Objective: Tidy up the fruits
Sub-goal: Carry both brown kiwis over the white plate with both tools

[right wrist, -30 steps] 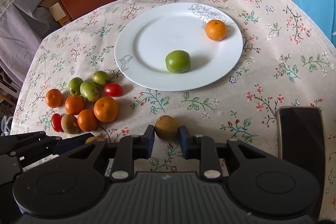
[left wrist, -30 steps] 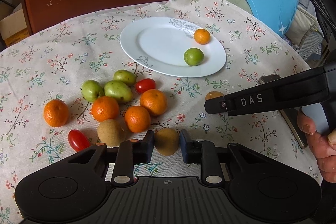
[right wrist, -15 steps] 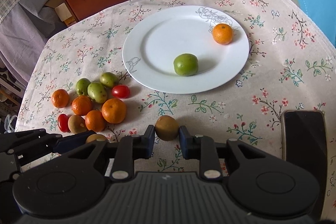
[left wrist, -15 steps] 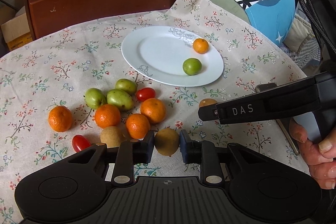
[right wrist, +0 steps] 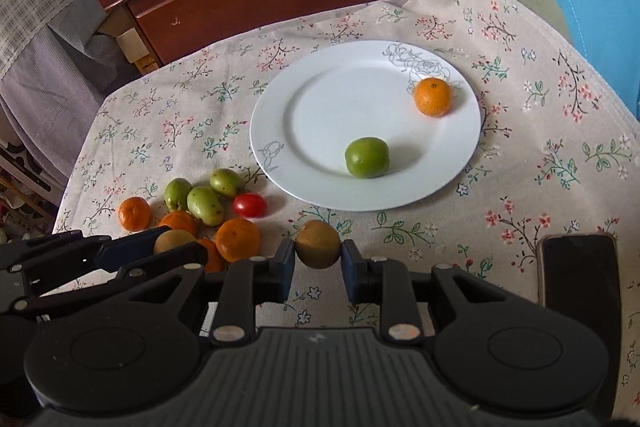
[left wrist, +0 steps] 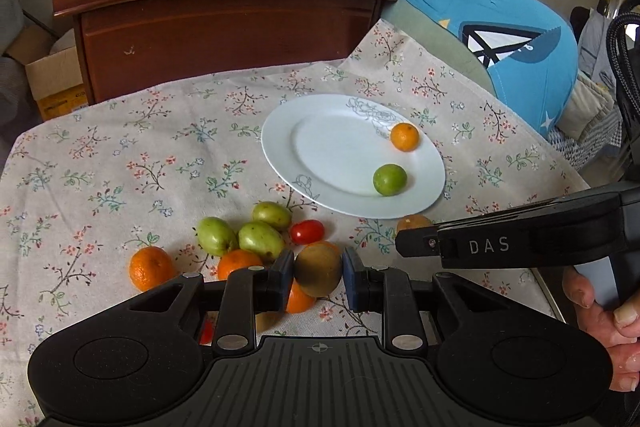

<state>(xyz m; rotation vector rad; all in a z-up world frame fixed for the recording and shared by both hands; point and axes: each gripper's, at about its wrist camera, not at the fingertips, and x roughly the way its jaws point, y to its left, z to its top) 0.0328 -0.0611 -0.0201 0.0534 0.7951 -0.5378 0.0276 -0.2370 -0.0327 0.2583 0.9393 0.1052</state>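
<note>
Left claw (left wrist: pixel 318 275) has lifted its brown fruit (left wrist: pixel 318 274) off the worktop (left wrist: pixel 120 155) above the fruit pile | right claw (right wrist: pixel 318 258) clenched on another brown fruit (right wrist: pixel 318 243) | plate (right wrist: pixel 320 99) carries orange (right wrist: pixel 433 96) and green fruit (right wrist: pixel 367 157)

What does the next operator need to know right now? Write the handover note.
Left gripper: jaws shut on a brown fruit, raised off the cloth.
Right gripper: jaws shut on another brown fruit.
Plate: one orange and one green fruit placed.
Left: set both brown fruits on the plate, then clear the pile on the cloth.
</note>
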